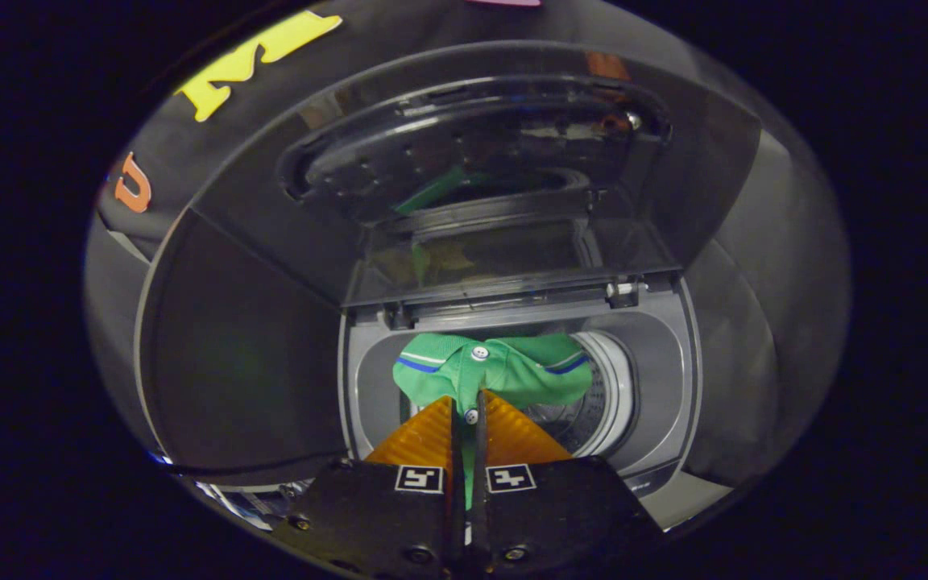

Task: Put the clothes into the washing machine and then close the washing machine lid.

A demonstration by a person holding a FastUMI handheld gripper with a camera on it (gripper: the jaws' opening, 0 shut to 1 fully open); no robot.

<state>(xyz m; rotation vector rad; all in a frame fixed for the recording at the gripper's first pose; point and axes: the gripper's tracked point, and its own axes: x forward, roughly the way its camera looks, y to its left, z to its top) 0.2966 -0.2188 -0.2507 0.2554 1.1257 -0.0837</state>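
Green shirt (496,372) hangs pinched between the gripper (467,412) fingers above the washing machine (661,387) drum, where early release risks snagging the rim.

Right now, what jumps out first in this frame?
The green polo shirt, pinched between the gripper's shut fingers, hangs over the washing machine's open drum just ahead of them. Beyond it the lid stands raised and glossy, reflecting a streak of green.
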